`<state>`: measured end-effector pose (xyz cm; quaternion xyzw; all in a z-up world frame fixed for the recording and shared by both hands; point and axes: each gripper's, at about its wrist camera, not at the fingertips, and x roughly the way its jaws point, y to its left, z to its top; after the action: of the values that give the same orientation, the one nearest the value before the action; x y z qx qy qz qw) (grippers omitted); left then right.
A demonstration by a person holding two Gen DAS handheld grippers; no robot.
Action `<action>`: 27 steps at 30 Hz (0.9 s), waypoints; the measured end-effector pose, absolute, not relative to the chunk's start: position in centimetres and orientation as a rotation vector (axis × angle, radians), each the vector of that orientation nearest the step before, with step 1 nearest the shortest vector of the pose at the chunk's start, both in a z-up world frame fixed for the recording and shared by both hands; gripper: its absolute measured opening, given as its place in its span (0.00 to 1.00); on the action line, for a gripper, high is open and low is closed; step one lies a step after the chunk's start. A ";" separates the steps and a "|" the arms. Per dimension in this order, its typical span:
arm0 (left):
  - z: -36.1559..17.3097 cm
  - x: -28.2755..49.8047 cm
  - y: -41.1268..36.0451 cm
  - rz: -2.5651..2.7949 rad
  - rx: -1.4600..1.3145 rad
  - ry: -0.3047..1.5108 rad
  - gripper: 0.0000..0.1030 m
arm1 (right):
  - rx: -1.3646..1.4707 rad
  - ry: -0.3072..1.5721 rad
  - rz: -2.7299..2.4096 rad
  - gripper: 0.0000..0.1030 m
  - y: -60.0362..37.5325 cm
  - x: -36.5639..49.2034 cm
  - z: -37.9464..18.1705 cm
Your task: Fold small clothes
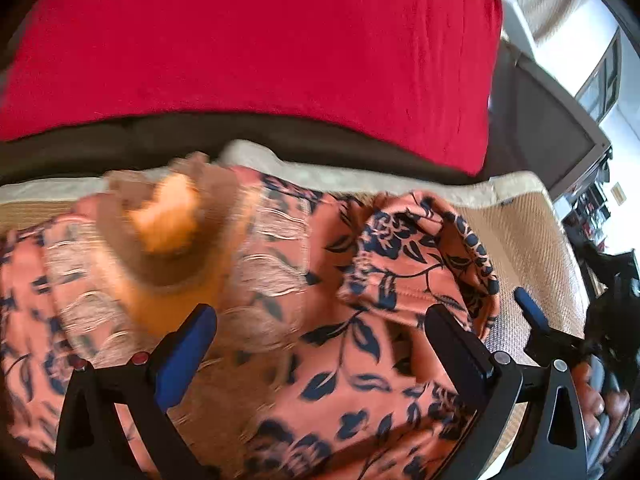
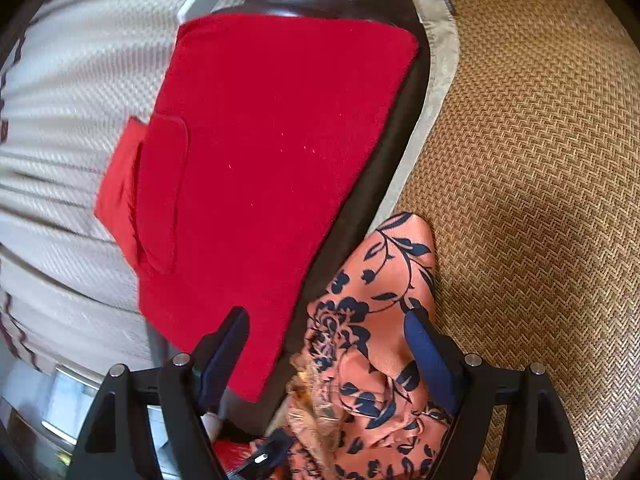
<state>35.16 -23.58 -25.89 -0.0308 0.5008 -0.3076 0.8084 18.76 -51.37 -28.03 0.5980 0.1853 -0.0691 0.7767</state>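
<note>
A small orange garment with a dark blue flower print [image 1: 360, 360] lies spread on a woven mat [image 1: 532, 240]. It has a lace collar and an orange bow [image 1: 168, 220], blurred. My left gripper [image 1: 320, 328] is open just above the cloth, fingers either side of it. My right gripper [image 2: 328, 336] is open over a bunched sleeve or corner of the same garment [image 2: 376, 320], with its right finger [image 2: 428, 352] against the cloth. The right gripper's fingers also show in the left wrist view [image 1: 528, 312] at the garment's right edge.
A red cushion [image 1: 256, 40] lies beyond the garment on a dark sofa edge [image 1: 160, 140]; it also shows in the right wrist view [image 2: 260, 140]. A white textured cover [image 2: 72, 80] lies to the left. The woven mat [image 2: 540, 160] stretches to the right.
</note>
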 end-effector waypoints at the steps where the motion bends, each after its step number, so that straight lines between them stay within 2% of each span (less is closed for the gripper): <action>1: -26.4 35.5 -24.5 -0.666 -0.053 1.083 1.00 | 1.308 0.392 -0.141 0.80 -51.8 18.5 -28.0; 4: -27.5 36.5 -26.6 -0.682 -0.050 1.118 0.99 | 1.339 0.382 -0.122 0.80 -52.6 17.8 -27.7; 6: -27.8 37.0 -27.3 -0.705 -0.081 1.130 0.89 | 1.360 0.388 -0.108 0.80 -52.9 17.6 -27.7; 8: -28.5 37.8 -28.4 -0.747 -0.123 1.184 0.55 | 1.374 0.397 -0.098 0.80 -53.1 17.6 -28.0; 10: -29.0 38.3 -28.9 -0.776 -0.146 1.217 0.40 | 1.383 0.409 -0.090 0.80 -52.9 17.9 -28.0; 12: -28.8 38.4 -29.3 -0.776 -0.135 1.205 0.30 | 1.382 0.421 -0.085 0.80 -52.7 18.2 -28.0; 13: -28.5 38.4 -29.4 -0.779 -0.128 1.197 0.19 | 1.380 0.427 -0.085 0.80 -52.6 18.3 -28.0; 14: -28.0 38.3 -29.4 -0.784 -0.127 1.193 0.16 | 1.377 0.432 -0.085 0.80 -52.4 18.5 -28.1; 17: -25.8 38.1 -28.9 -0.765 -0.099 1.145 0.11 | 1.371 0.437 -0.087 0.80 -52.3 18.6 -28.0; 23: -19.2 37.2 -27.3 -0.722 0.018 0.997 0.10 | 1.359 0.461 -0.085 0.80 -51.8 19.5 -28.0; 27: -14.2 35.6 -24.8 -0.653 0.190 0.875 0.10 | 1.342 0.476 -0.080 0.80 -51.4 20.0 -27.8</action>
<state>35.58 -24.84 -14.24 0.0901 0.4155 -0.3100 0.8504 20.01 -51.41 -27.81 0.6154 0.2184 -0.0366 0.7565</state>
